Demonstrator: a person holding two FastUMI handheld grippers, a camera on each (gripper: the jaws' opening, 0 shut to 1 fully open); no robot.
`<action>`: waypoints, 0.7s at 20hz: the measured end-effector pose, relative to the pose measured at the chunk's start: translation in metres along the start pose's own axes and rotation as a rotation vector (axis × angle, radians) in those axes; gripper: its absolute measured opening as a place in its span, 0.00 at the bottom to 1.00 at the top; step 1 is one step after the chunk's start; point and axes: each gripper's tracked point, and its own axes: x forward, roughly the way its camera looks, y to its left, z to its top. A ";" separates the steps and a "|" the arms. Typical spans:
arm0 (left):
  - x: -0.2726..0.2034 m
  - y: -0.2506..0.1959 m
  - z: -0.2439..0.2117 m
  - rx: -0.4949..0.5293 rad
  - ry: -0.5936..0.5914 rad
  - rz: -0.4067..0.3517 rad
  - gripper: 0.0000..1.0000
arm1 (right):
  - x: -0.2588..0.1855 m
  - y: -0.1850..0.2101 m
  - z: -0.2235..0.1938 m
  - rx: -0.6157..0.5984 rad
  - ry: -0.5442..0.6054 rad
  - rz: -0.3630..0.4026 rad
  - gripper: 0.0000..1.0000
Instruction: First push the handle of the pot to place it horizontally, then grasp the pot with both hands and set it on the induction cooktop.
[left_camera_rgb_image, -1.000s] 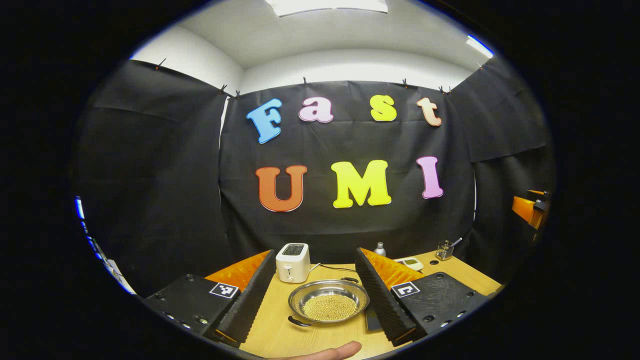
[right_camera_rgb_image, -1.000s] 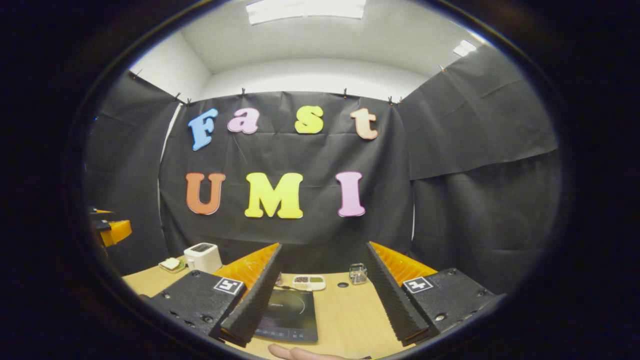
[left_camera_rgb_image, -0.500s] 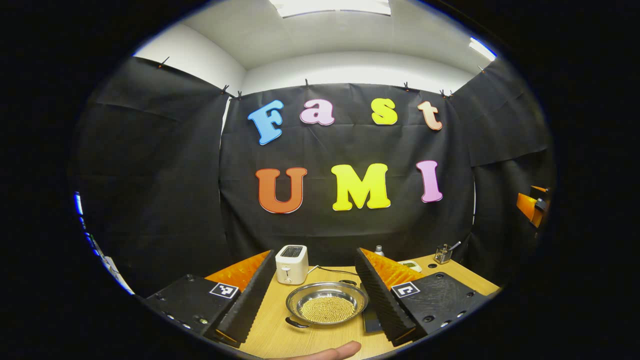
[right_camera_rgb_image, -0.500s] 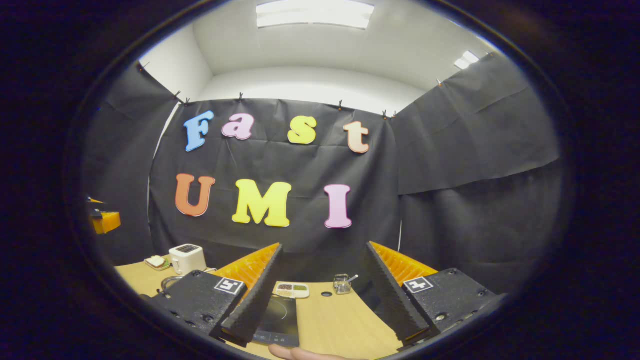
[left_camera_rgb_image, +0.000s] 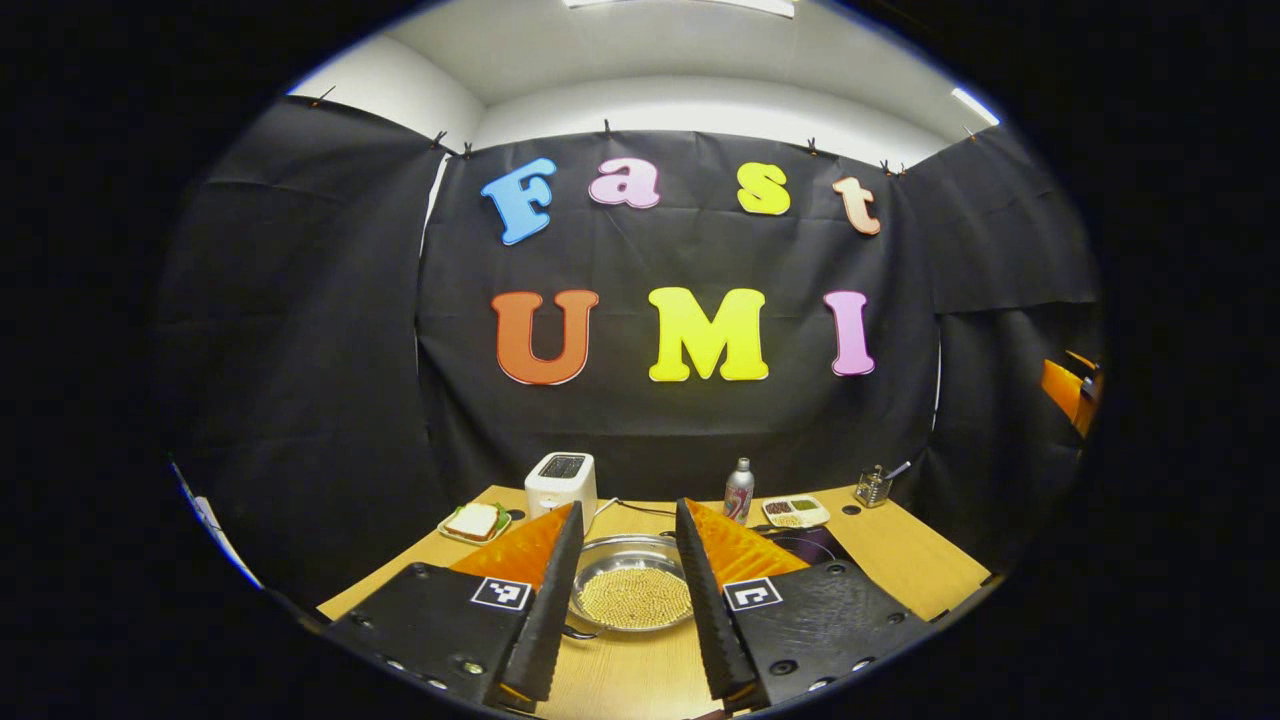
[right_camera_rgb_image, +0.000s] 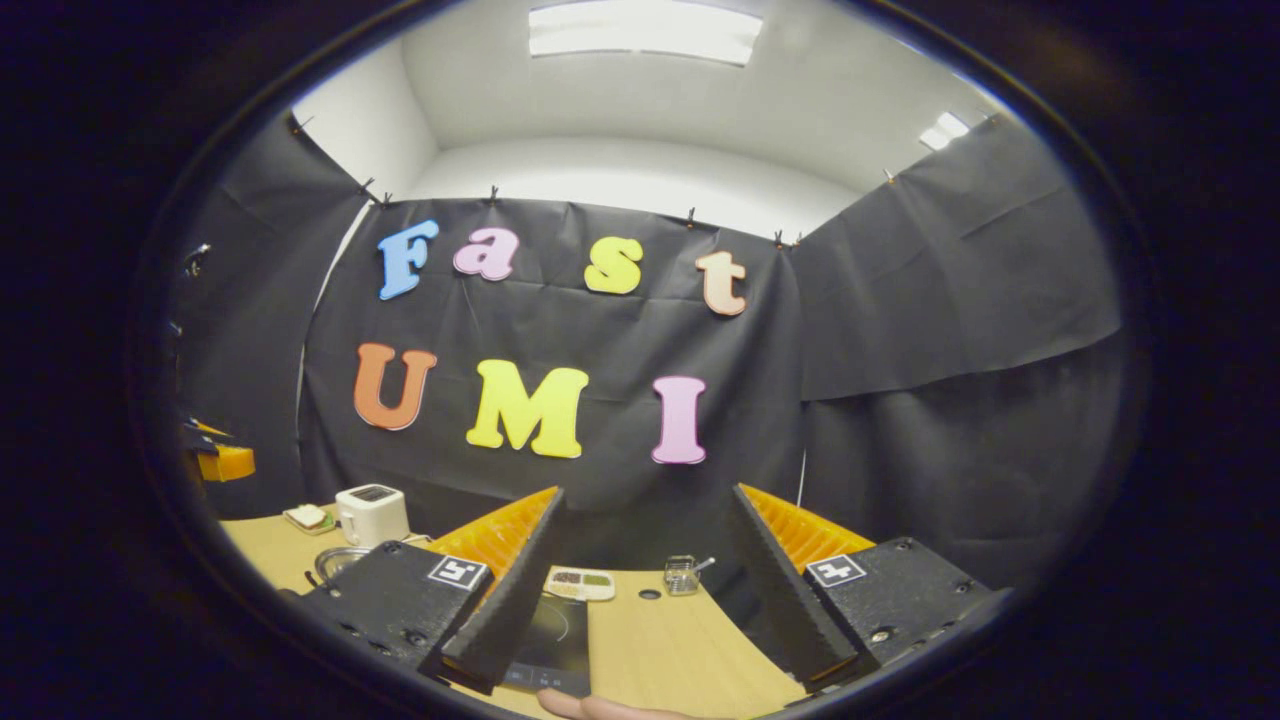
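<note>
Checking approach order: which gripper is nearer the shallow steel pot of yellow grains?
Left. The left gripper frames the shallow steel pot; the right gripper points at the black induction cooktop.

Black cloth walls (left_camera_rgb_image: 300, 350), wood table (left_camera_rgb_image: 900, 550); ceiling light (right_camera_rgb_image: 640, 30)

No word or number on the bench (left_camera_rgb_image: 900, 550) can be read. The only signs are square black-and-white coded markers. The left gripper (left_camera_rgb_image: 628, 506) carries two, one on the block behind each of its fingers (left_camera_rgb_image: 501, 592) (left_camera_rgb_image: 752, 594). The right gripper (right_camera_rgb_image: 648, 491) carries two in the same places (right_camera_rgb_image: 457, 572) (right_camera_rgb_image: 836, 570). The can (left_camera_rgb_image: 738, 490) has a label, the cooktop (right_camera_rgb_image: 550, 630) faint marks along its near edge, and the toaster (left_camera_rgb_image: 561, 482) small marks on its front, all too small to make out.
</note>
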 end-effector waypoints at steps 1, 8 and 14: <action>0.002 -0.005 -0.003 0.012 0.013 -0.010 0.55 | 0.000 0.000 -0.001 -0.001 -0.001 -0.001 0.96; 0.020 -0.018 -0.023 0.030 0.077 -0.067 0.00 | 0.004 -0.002 -0.013 0.010 0.019 0.001 1.00; 0.022 -0.028 -0.061 0.016 0.186 -0.110 0.00 | 0.007 -0.002 -0.023 0.012 0.034 0.004 0.96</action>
